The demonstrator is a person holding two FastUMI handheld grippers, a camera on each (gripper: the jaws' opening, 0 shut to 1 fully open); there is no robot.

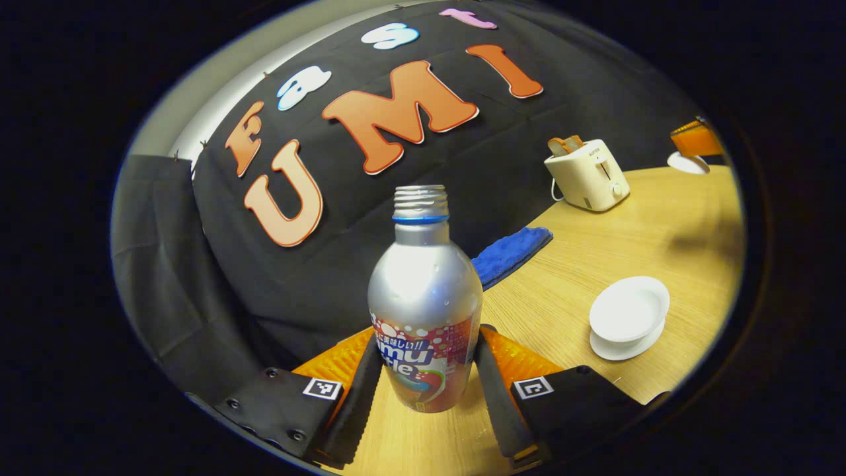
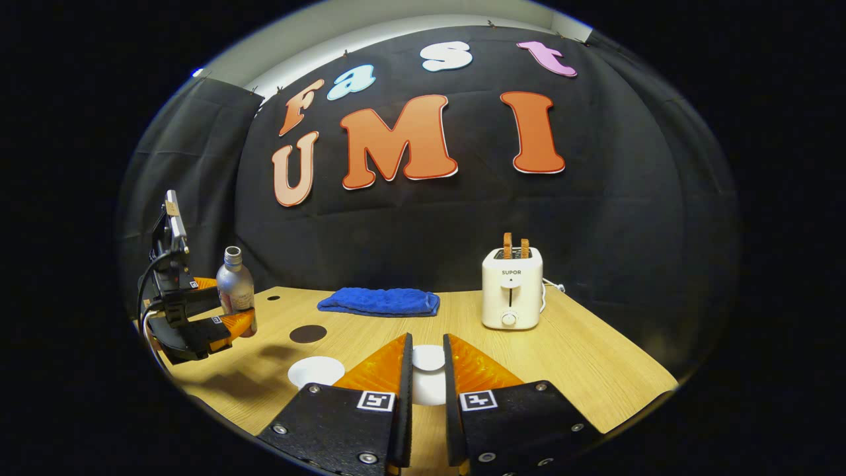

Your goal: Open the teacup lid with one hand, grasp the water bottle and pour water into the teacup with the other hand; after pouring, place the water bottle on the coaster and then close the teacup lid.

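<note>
The left gripper [image 1: 426, 377] has its two fingers tight on one water bottle [image 1: 426, 311], standing up with no cap. The right gripper [image 2: 426, 370] has its fingers close around one teacup lid [image 2: 428, 357]. One toaster [image 2: 511, 288] holds two toasts.

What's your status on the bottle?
Left gripper: jaws shut on water bottle, uncapped, upright. Right gripper: jaws nearly closed round a white piece, grip unclear. Teacup nearby, bare table between.

Black gripper [image 2: 426, 396] body bears screws, square tags.
</note>
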